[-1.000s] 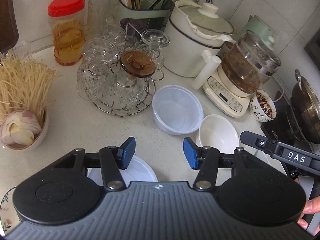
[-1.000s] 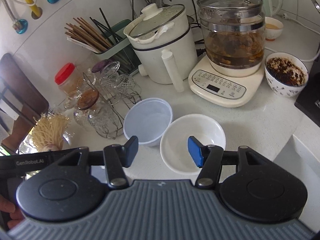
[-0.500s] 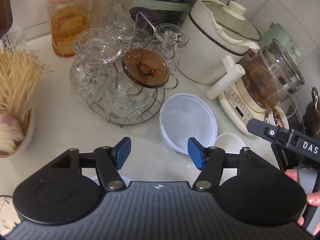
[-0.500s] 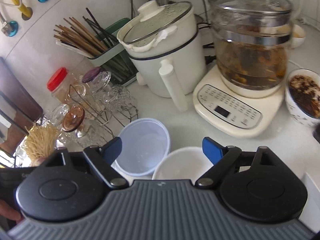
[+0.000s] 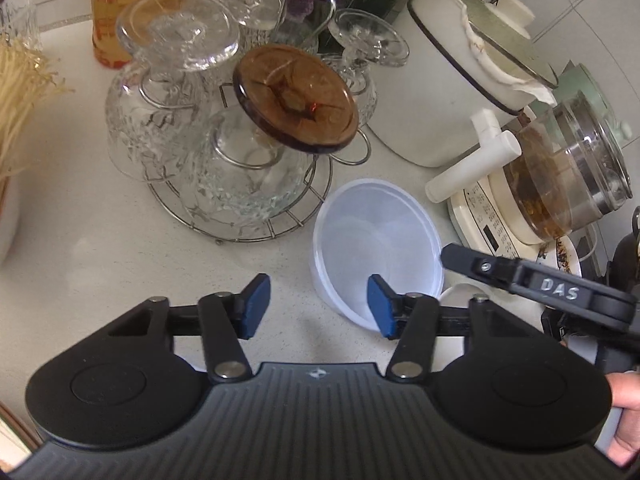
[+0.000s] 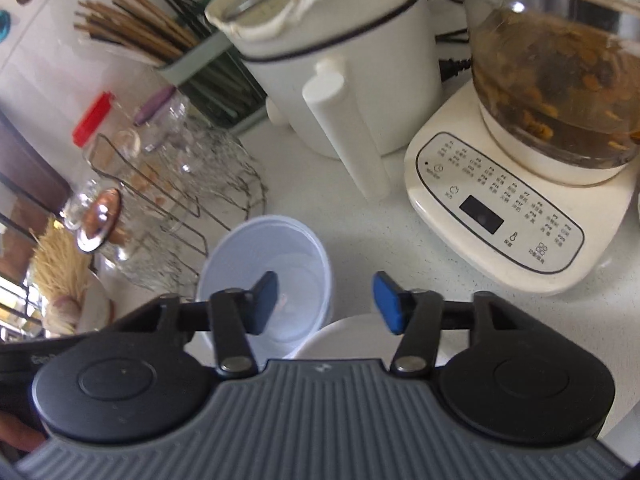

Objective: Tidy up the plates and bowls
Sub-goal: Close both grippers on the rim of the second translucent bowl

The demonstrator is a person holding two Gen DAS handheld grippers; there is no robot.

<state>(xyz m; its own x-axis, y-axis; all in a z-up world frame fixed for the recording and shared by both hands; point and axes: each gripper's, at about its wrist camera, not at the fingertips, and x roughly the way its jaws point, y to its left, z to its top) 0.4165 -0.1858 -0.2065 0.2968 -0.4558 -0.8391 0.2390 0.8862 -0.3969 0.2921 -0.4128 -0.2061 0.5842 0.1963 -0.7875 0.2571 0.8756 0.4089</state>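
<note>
Fingers of the left gripper, just closing yet apart and empty, straddle the near rim of the clear plastic bowl on the bench beside the glass rack, while right gripper fingers, also closing and empty, straddle its far rim beside the white bowl.

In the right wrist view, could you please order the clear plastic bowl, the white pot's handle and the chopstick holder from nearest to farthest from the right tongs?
From the right tongs:
1. Clear plastic bowl, just ahead, under the left pad.
2. White pot's handle, farther back, centre.
3. Chopstick holder, farthest, back left by the wall.
</note>
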